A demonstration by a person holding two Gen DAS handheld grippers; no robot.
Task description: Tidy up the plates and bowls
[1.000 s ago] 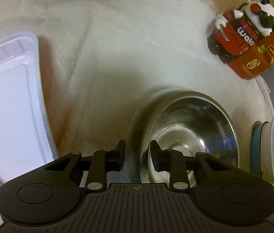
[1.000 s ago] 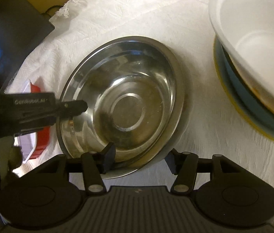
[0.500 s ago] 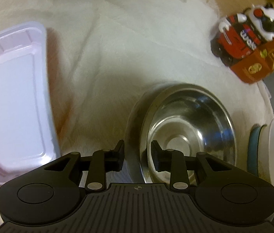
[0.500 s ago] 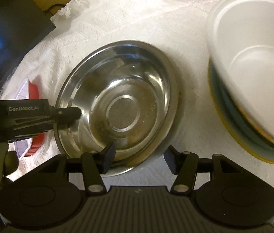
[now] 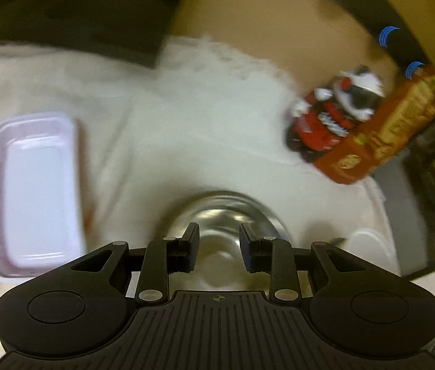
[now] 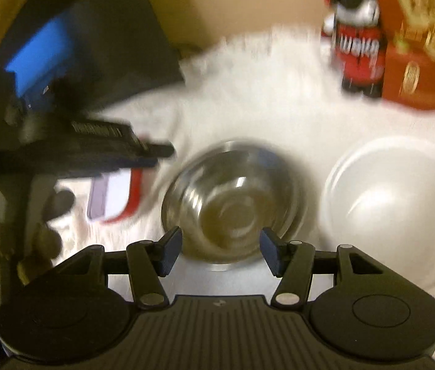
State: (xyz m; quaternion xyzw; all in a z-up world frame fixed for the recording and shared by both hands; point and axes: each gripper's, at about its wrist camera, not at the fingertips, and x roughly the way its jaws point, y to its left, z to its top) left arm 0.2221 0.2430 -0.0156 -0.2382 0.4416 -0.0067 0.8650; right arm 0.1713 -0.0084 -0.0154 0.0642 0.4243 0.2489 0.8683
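Right now the big surface with the white bumpy cloth (image 6: pixel 248 92) holds everything, and both pictures are blurry. The white round bowl (image 6: pixel 393 203) is the biggest dish. It sits at the right, open side up, just beside the shiny round metal bowl (image 6: pixel 233 203). I cannot tell if anything lies under the white bowl. The metal bowl stands near the middle, open side up too. It is round, so it has no long side and points no special way. At the left lies the pale purple flat box lid (image 5: pixel 32 191); its long side runs from near to far. A red edge shows beneath it in the right view. Far off at the right stand an orange cardboard box (image 5: pixel 380 135) and a red and white toy figure (image 5: pixel 334 117).

I think the job is only partly done. The two bowls stand apart, not stacked, so putting one inside the other may be left.

The left gripper (image 5: pixel 219 246) hangs over the metal bowl's near side with its jaws a little apart and holding nothing. The right gripper (image 6: pixel 220 251) has its jaws wide apart, also holding nothing, just in front of the metal bowl.
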